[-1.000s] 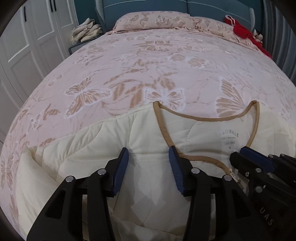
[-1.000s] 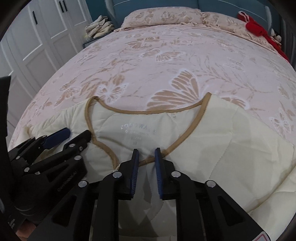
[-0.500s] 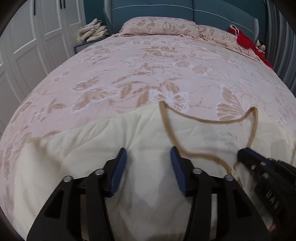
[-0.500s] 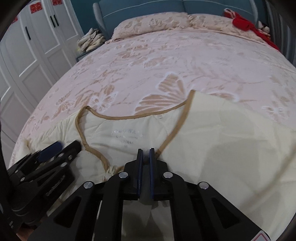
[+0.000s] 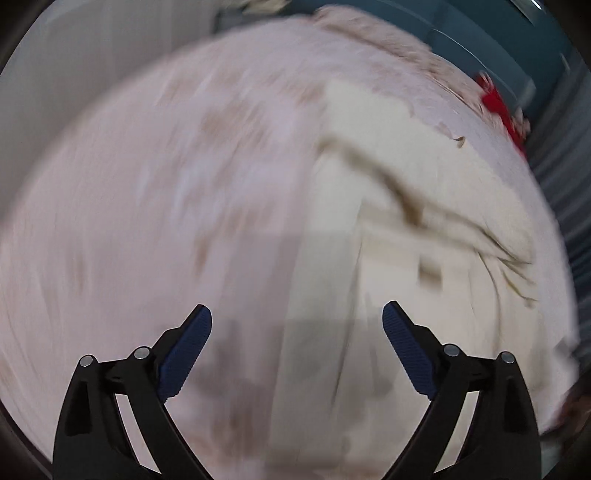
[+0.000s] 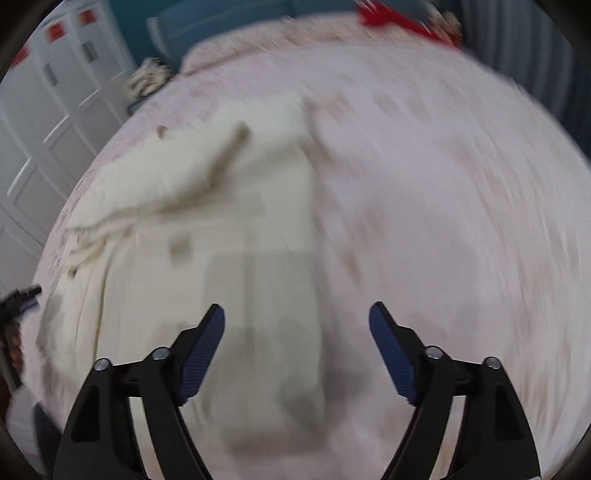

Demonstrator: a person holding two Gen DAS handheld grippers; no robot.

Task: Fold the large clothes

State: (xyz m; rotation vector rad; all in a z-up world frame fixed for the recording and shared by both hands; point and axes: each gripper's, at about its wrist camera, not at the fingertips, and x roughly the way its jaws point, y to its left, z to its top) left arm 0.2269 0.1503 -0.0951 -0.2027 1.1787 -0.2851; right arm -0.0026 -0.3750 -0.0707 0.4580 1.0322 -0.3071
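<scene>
Both views heavily motion-blurred. Left gripper [image 5: 297, 319]: jaws spread wide, just opened from a half-closed setting a second ago, nothing between the pads. Right gripper [image 6: 296, 319]: jaws likewise wide apart, just opened from a near-shut pinch on the neckline trim, now empty. Cream quilted jacket [image 5: 424, 229] released and lying flat on the pink butterfly bedspread [image 5: 166, 184], toward the head end of the bed, with brown trim showing as a smeared diagonal band. Compared with a second ago, no longer right under the jaws at the foot edge; collar opening no longer readable.

Judged meaning: one fold thrown toward the pillows and let go; next grasp point to be chosen.

Hard to make out: fold lines, sleeve positions, label, hem. Left gripper only a dark sliver at the left edge of the right wrist view. Red item [image 6: 399, 18] at the far corner unidentifiable.
</scene>
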